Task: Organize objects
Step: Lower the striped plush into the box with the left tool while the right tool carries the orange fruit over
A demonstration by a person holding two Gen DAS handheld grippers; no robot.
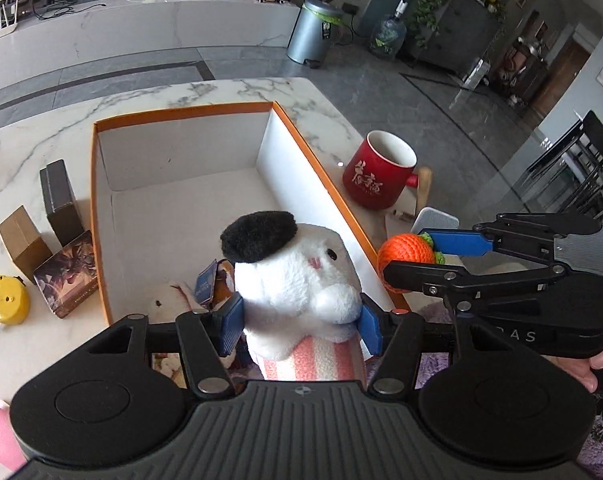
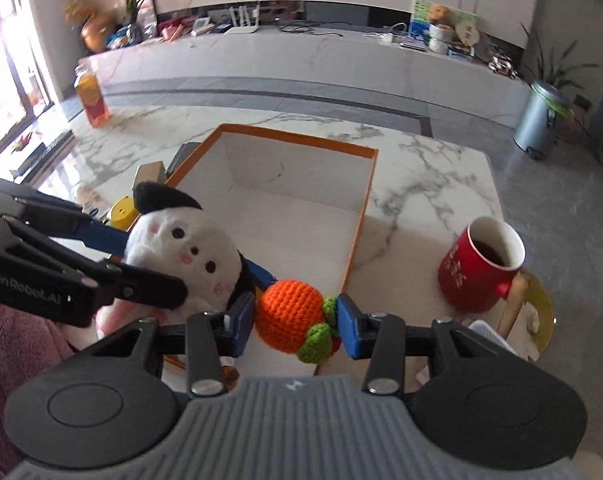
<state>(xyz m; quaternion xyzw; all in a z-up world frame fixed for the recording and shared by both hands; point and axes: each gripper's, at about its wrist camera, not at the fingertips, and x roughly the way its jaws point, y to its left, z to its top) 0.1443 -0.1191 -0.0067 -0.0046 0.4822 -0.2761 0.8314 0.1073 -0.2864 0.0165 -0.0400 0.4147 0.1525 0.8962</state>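
My left gripper [image 1: 299,322] is shut on a white plush toy [image 1: 297,276] with a black cap and pink striped body, held over the near end of the orange-rimmed white box [image 1: 181,120]. My right gripper [image 2: 297,326] is shut on an orange crocheted fruit [image 2: 291,314] with green leaves, held at the box's near right corner. The fruit [image 1: 403,254] and right gripper [image 1: 421,256] also show in the left wrist view. The plush [image 2: 185,252] and left gripper [image 2: 221,276] also show in the right wrist view, with the box [image 2: 357,216] beyond. Small items lie in the box's near corner.
A red mug [image 1: 379,172] [image 2: 481,266] stands right of the box, with a wooden-handled thing and a white object near it. Left of the box are a yellow tape measure [image 1: 9,300], a brown carton [image 1: 23,242], a dark box [image 1: 61,200] and a picture card [image 1: 69,274]. A juice bottle [image 2: 91,98] stands far left.
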